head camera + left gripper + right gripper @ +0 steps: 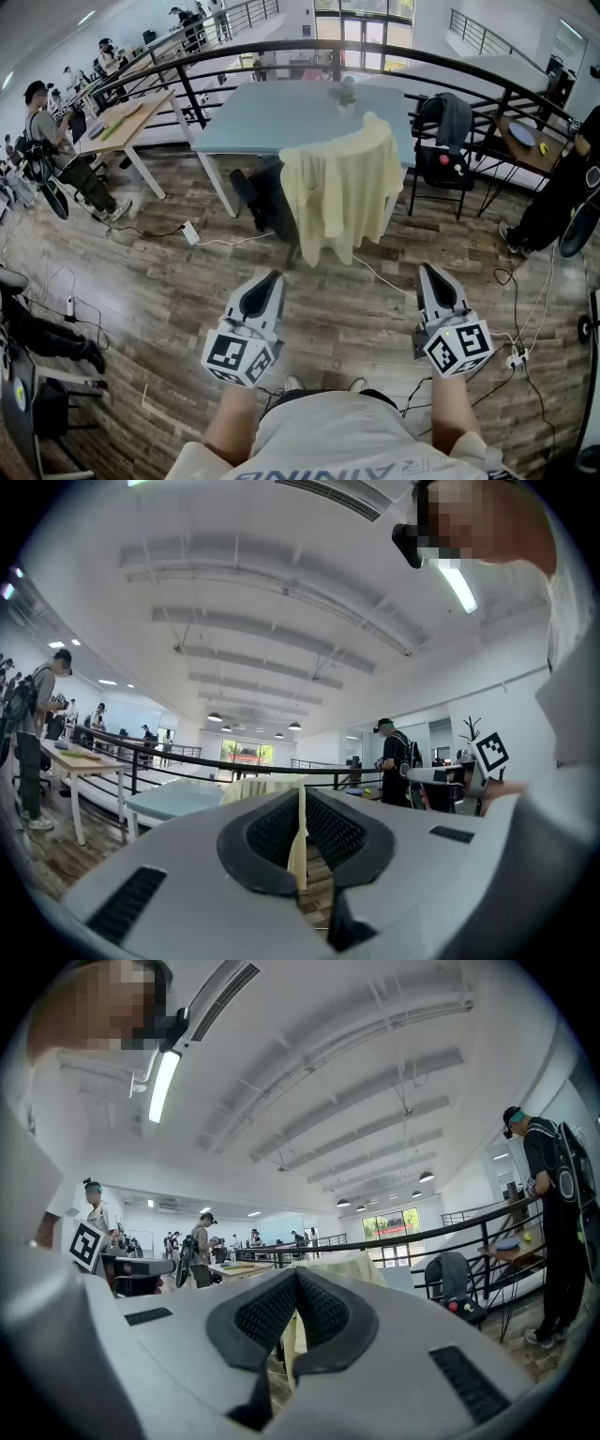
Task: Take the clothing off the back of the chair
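A pale yellow garment (342, 192) hangs over the back of a black chair (265, 204) that stands at a light blue table (291, 117). My two grippers are held low and level in front of it, well short of the cloth and apart from it. The left gripper (273, 277) points at the chair's left side, and the right gripper (428, 270) is off to the garment's right. Both are shut with nothing in them. The left gripper view shows its jaws (300, 794) closed, the garment (251, 787) far beyond. The right gripper (295, 1277) is likewise closed, with the garment (361, 1265) ahead.
A second black chair (441, 155) with a grey jacket stands to the right of the table. A black railing (309, 49) curves behind. A wooden table (122, 120) and people are at the left, another person (558, 202) at the right. Cables and a power strip (190, 232) lie on the wood floor.
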`<state>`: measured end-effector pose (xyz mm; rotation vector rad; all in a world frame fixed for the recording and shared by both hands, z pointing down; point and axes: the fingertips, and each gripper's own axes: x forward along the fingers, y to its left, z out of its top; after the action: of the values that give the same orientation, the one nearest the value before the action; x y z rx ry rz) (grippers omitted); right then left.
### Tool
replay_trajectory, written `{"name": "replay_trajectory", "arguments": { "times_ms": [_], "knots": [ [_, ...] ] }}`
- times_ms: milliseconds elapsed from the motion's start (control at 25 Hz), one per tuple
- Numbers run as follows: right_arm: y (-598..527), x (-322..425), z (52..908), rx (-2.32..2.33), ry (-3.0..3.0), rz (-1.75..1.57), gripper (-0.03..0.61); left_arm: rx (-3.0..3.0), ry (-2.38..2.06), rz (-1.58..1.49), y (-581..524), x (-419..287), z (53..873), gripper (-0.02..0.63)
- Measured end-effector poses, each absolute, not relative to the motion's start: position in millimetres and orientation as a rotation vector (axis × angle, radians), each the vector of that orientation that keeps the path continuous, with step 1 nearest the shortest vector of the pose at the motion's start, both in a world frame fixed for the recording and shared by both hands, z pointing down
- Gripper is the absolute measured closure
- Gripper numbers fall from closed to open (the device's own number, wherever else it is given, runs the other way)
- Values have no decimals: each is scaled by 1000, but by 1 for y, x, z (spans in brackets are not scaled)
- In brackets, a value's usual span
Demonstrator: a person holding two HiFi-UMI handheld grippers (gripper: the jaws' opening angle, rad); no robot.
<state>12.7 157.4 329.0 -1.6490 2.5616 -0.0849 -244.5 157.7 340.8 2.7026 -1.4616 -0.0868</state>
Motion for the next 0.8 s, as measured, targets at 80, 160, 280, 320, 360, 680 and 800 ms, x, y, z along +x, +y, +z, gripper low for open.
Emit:
{"name": "replay_trajectory", "arguments": {
  "times_ms": [80,160,280,320,360,680,800],
  "knots": [
    [159,11,328,-1650,2565,-80,557,2703,-1460,-83,158,-246,341,561],
    [160,10,329,-1650,2566,-80,557,2701,-1459,-82,159,-247,341,561],
    [161,11,330,-1652,2569,-84,557,2697,-1457,-81,160,-245,342,561],
    [161,12,330,-1651,2570,-83,557,2698,-1456,-80,160,-245,342,561],
    [162,12,330,-1651,2571,-82,557,2699,-1455,-79,161,-244,343,561],
    [157,23,327,-1619,2524,-134,557,2695,-1445,-66,159,-235,345,561],
    [153,32,329,-1617,2526,-130,557,2697,-1441,-60,156,-226,345,561]
  ]
}}
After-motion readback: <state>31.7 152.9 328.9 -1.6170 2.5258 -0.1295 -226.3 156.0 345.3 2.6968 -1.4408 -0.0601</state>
